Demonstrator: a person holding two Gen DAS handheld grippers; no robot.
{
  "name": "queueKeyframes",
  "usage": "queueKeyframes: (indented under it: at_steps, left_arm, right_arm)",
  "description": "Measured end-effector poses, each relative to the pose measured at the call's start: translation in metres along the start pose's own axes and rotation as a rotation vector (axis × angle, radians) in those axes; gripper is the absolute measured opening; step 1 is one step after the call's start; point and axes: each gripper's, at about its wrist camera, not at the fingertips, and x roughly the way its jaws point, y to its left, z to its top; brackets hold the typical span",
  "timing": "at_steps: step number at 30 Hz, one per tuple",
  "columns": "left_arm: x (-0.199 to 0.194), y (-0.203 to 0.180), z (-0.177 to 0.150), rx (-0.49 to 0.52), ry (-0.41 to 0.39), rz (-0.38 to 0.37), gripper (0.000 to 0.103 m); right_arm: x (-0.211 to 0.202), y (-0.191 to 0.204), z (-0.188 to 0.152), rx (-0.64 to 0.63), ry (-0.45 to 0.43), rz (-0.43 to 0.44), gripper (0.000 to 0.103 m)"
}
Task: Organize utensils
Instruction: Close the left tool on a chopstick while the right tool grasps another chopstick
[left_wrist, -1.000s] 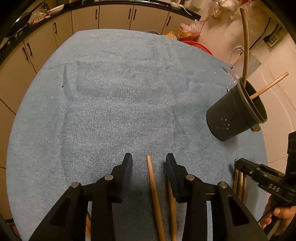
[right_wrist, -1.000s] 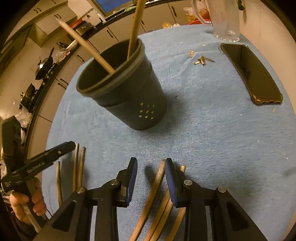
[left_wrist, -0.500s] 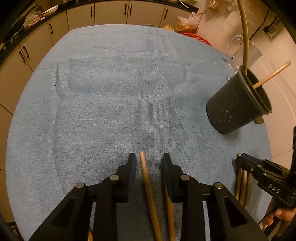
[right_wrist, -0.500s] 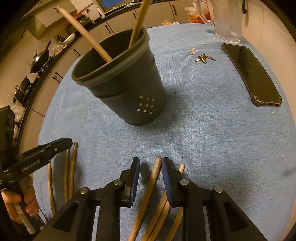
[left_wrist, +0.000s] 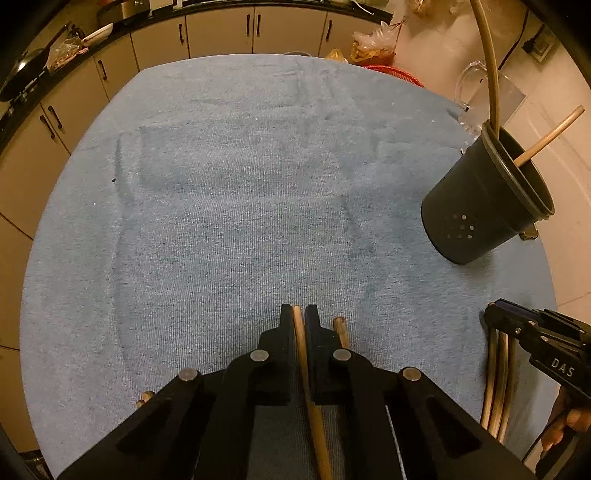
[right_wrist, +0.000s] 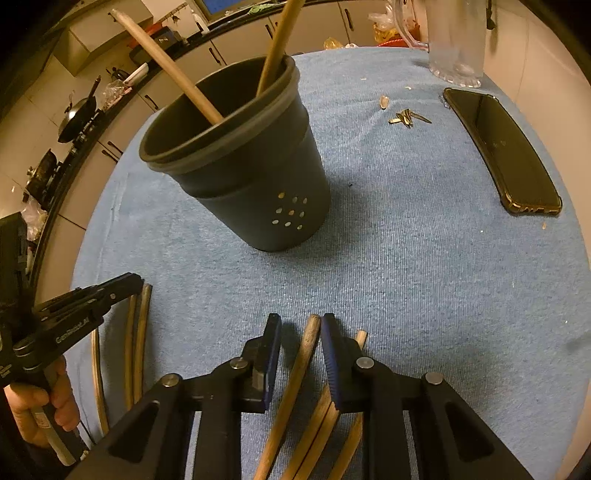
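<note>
A dark utensil cup (left_wrist: 480, 206) with two wooden handles in it stands on the blue towel (left_wrist: 240, 206); it also shows in the right wrist view (right_wrist: 251, 177). My left gripper (left_wrist: 299, 314) is shut on a wooden utensil handle (left_wrist: 301, 343) lying on the towel, with another handle (left_wrist: 340, 328) just to its right. My right gripper (right_wrist: 299, 325) is open around a wooden handle (right_wrist: 306, 343), with several more handles (right_wrist: 332, 406) lying beside it. The left gripper (right_wrist: 133, 284) shows at the left of the right wrist view over more handles (right_wrist: 138, 332).
A black phone (right_wrist: 502, 147) lies at the right of the towel. A clear glass jug (right_wrist: 454, 40) stands at the back right. Small scraps (right_wrist: 406, 116) lie near the phone. Kitchen cabinets (left_wrist: 221, 33) run behind the table.
My left gripper has closed onto the wooden handle that lay between its fingers. My right gripper stays open around its handle, fingers a little narrower than a second ago.
</note>
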Motion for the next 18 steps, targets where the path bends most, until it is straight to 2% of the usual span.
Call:
queueKeyframes:
  at_steps: [3,11,18]
  left_arm:
    - [-0.001,0.009,-0.001,-0.032,0.009,-0.047,0.005]
    - [-0.020,0.021,-0.002,-0.068,-0.032,-0.106,0.005]
    - [-0.075,0.021,-0.010,-0.060,-0.138,-0.153,0.005]
  right_arm:
    - [-0.001,0.001,0.001,-0.010,-0.004,-0.028,0.013]
    - [-0.009,-0.006,-0.006,0.007,-0.042,0.032,0.011]
    - [-0.051,0.003,-0.012,-0.028,-0.142,0.077,0.010]
